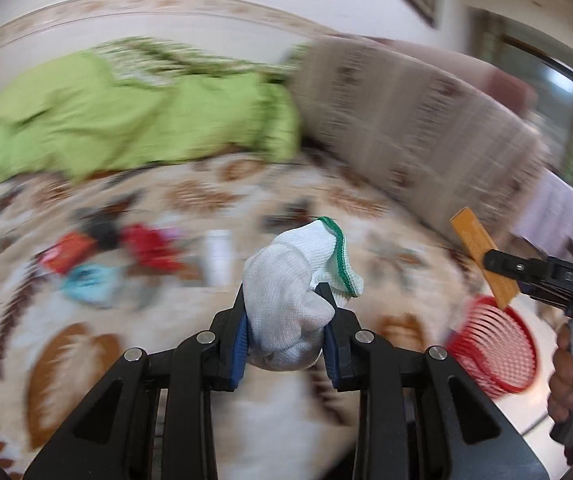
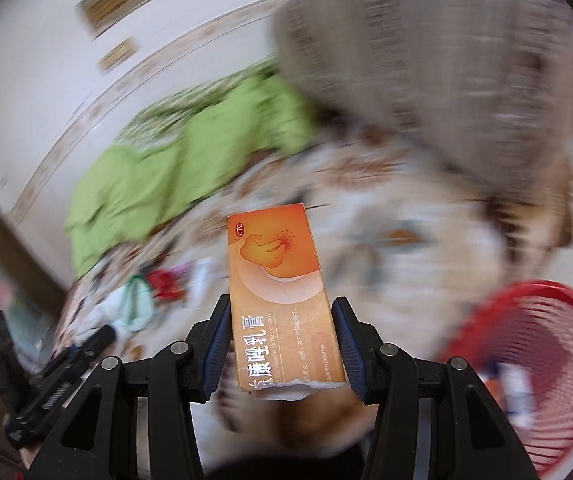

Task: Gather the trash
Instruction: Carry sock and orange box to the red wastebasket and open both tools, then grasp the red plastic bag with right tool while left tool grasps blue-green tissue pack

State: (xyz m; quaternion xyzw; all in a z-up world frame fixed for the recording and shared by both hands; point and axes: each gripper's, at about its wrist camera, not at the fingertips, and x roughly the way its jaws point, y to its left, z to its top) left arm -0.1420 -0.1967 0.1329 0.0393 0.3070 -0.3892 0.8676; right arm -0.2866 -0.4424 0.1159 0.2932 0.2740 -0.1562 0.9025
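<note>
My left gripper (image 1: 286, 320) is shut on a white knit glove (image 1: 290, 304) with a green cuff, held above the patterned carpet. My right gripper (image 2: 282, 332) is shut on an orange ointment box (image 2: 282, 296), which sticks up between the blue pads. In the left wrist view the orange box (image 1: 482, 256) and the right gripper (image 1: 498, 264) show at the right edge, just above a red mesh basket (image 1: 494, 348). The same red basket (image 2: 526, 364) lies at the lower right of the right wrist view. Both views are blurred by motion.
Several bits of litter (image 1: 142, 256) lie on the patterned carpet (image 1: 66, 352), among them red and pale blue pieces and a white bottle (image 1: 218, 256). A green cloth (image 1: 138, 120) and a brown patterned cushion (image 1: 418, 120) lie behind. A person's hand (image 1: 570, 376) grips the right handle.
</note>
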